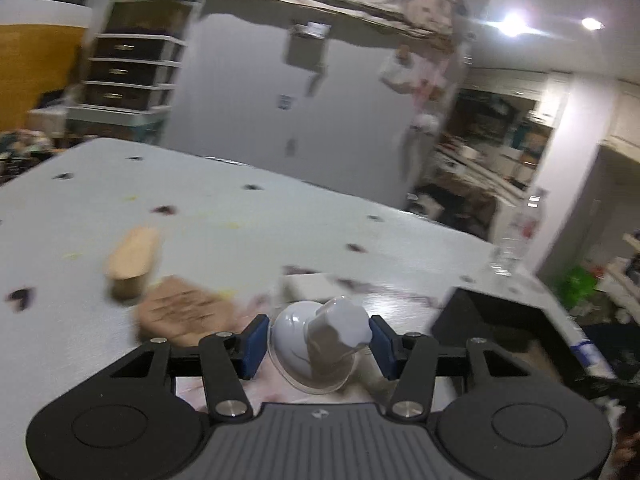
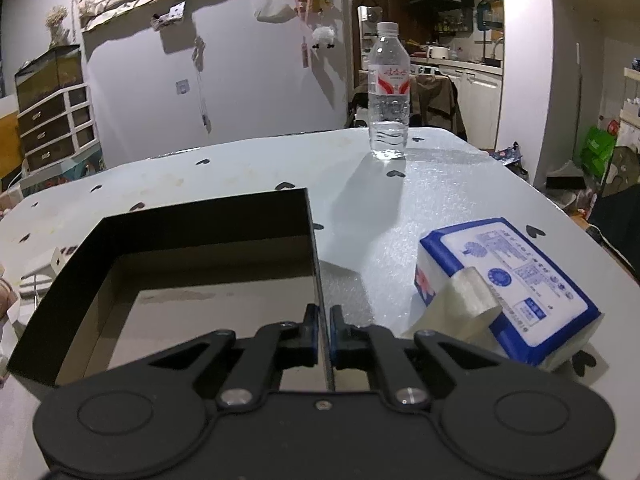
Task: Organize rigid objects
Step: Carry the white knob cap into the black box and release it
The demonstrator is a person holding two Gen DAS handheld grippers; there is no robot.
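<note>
My left gripper [image 1: 318, 340] is shut on a small white dome-shaped object with a clear rim and a grey knob [image 1: 320, 344], held above the table; the view is blurred by motion. A wooden block [image 1: 134, 258] and a brown flat piece [image 1: 180, 312] lie on the table to its left. The black open box [image 1: 492, 320] sits to its right. My right gripper [image 2: 324, 332] is shut on the right wall of that black box [image 2: 200, 264], whose inside shows bare. A blue and white packet [image 2: 508, 284] with a roll of clear tape [image 2: 468, 300] leaning on it lies right of the box.
A water bottle [image 2: 389, 92] stands at the far side of the white table [image 2: 240, 168] with small black heart marks. A white flat item [image 2: 40, 268] lies left of the box. Drawers [image 2: 56, 124] and a wall stand behind the table.
</note>
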